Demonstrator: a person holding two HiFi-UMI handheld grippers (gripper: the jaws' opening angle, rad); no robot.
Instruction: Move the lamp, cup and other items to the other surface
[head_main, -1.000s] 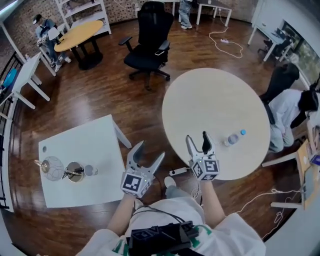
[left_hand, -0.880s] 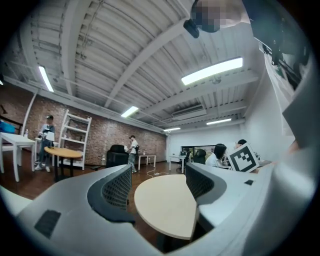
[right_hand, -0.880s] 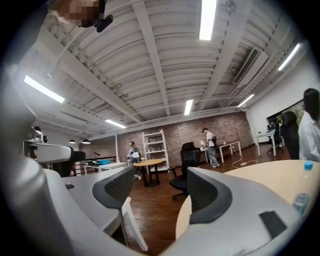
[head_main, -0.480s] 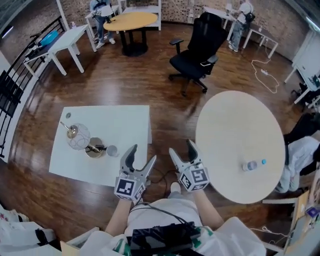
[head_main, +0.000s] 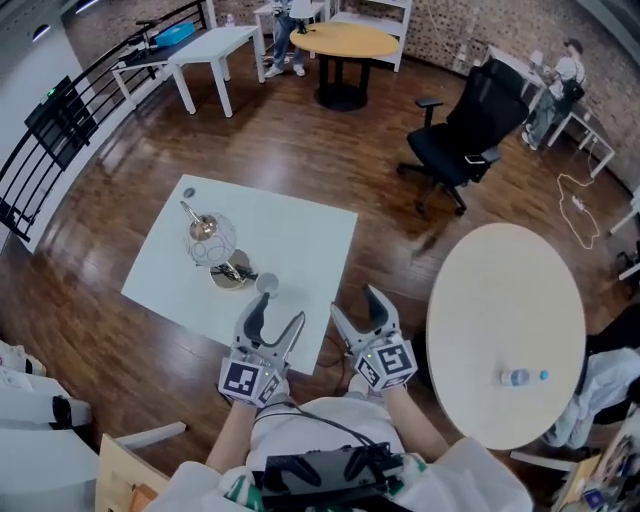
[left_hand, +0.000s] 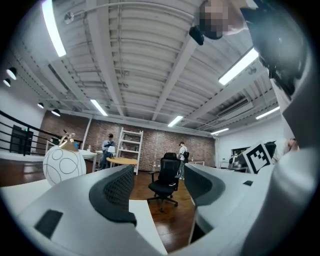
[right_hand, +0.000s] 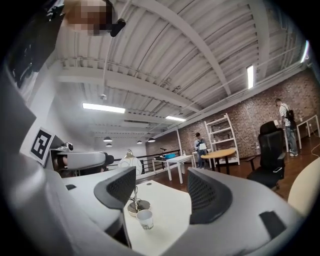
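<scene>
Two empty grippers face the square table (head_main: 300, 225). The left gripper (head_main: 277, 312) gapes wide, and the right gripper (head_main: 357, 305) has just been narrowing its jaws a little, with nothing between them. The step looks like the approach. The cup (head_main: 267, 284) stands by the table's near edge, just beside the lamp (head_main: 212, 245) (a bottle (head_main: 518, 377) rests on the round table (head_main: 500, 300)). Next probably comes a level reach and a gentle squeeze. The cup seems small, pale and thin-walled; the lamp is a ringed globe over a round metallic base.

Globe lamp (head_main: 211, 243) and white cup (head_main: 266, 284) upright on square table (head_main: 305, 240)
</scene>
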